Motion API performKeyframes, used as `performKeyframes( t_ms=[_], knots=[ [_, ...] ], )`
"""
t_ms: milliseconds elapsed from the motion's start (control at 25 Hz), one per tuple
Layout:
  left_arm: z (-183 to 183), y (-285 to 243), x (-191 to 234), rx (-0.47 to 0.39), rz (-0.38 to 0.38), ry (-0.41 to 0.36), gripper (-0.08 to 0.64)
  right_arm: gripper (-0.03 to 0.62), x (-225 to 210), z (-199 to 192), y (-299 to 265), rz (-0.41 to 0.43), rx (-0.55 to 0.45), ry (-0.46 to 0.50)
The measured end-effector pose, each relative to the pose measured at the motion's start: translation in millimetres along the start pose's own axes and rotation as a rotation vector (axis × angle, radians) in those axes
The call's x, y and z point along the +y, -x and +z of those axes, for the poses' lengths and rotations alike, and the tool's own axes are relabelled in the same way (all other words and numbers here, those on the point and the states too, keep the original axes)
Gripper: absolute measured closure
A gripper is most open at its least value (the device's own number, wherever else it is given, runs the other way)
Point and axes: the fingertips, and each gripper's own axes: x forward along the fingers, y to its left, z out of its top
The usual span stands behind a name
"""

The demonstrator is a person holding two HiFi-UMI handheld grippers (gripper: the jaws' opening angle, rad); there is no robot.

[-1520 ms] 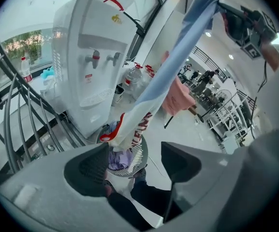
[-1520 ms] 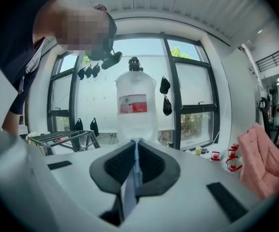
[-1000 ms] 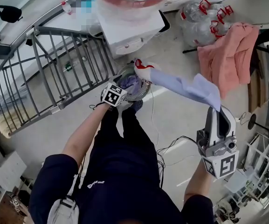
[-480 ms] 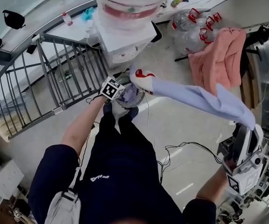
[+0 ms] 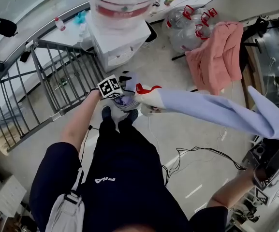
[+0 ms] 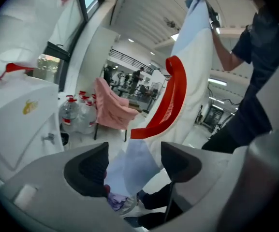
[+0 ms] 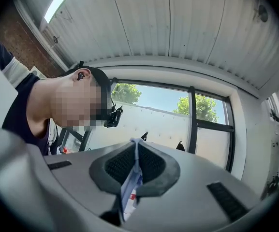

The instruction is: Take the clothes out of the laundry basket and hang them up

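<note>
Centrally, in the right gripper view, the ribbed pads (image 7: 151, 164) of the right gripper (image 7: 135, 153) are pressed together on a thin fold of the light-blue garment (image 7: 129, 187), whose edge stands up just past the tips. In the left gripper view the pads (image 6: 92, 166) of the left gripper (image 6: 132, 161) stand well apart. Light-blue cloth shows in the gap between them, but neither pad presses on it. Beyond these jaws the garment's white body and its red collar band (image 6: 170, 100) rise toward the person's raised right arm. In the head view the garment is stretched as one long band, from just beside the left gripper's marker cube (image 5: 111, 87) to the right edge of the frame, clear of the floor. Directly under the left gripper sits the laundry basket (image 5: 132, 106), round and mesh-walled. It contains crumpled purplish clothing (image 5: 121, 99), also visible low between the left jaws. The person's dark shoes (image 5: 105, 113) stand just beside the basket. Farther out are a white water dispenser (image 5: 120, 47) carrying a large bottle, and a cluster of red-handled water bottles (image 5: 187, 21) on the floor. Near those bottles hangs a draped pink cloth (image 5: 216, 57). A grey metal railing (image 5: 42, 81) runs along the left, and loose black cables (image 5: 197, 153) lie on the pale floor beneath the stretched garment.
</note>
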Motion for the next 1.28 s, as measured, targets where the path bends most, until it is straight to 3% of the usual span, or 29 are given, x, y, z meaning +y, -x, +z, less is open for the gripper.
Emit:
performKeyframes(
  t_ms=[120, 400, 560, 640, 760, 800, 920, 1040, 1280],
  knots=[
    [-10.5, -26.6, -27.7, 0.028, -0.065, -0.004, 0.232, 0.575, 4.4, 6.4, 4.5, 0.005, 0.005, -0.004],
    [-1.9, -70.1, -88.4, -0.032, -0.265, 0.009, 0.215, 0.577, 9.5, 31.5, 18.6, -0.013, -0.024, -0.024],
    [6.3, -85.9, -113.1, -0.026, -0.282, -0.025, 0.216, 0.575, 5.8, 33.8, 27.0, -0.062, -0.018, -0.002],
    [4.4, -85.1, -115.7, -0.022, -0.239, -0.026, 0.237, 0.576, 1.7, 29.5, 32.8, -0.091, -0.009, -0.005],
    [-1.1, -68.8, -106.4, -0.039, -0.113, 0.033, 0.468, 0.577, -7.8, 20.3, 45.1, -0.145, -0.001, -0.016],
    [-4.6, -61.8, -102.2, -0.046, -0.072, 0.070, 0.515, 0.575, -11.5, 16.7, 50.1, -0.165, -0.001, -0.024],
    [-15.8, -39.2, -94.4, -0.064, 0.020, 0.159, 0.523, 0.576, -23.1, 4.0, 65.5, -0.221, 0.002, -0.051],
    [-21.1, -7.0, -82.2, -0.075, 0.161, 0.186, 0.528, 0.576, -34.0, -21.0, 80.6, -0.285, 0.025, -0.087],
    [4.5, 79.4, -62.2, -0.192, 0.409, 0.219, 0.529, 0.575, -33.8, -125.7, 118.3, -0.397, 0.144, -0.242]
  ],
)
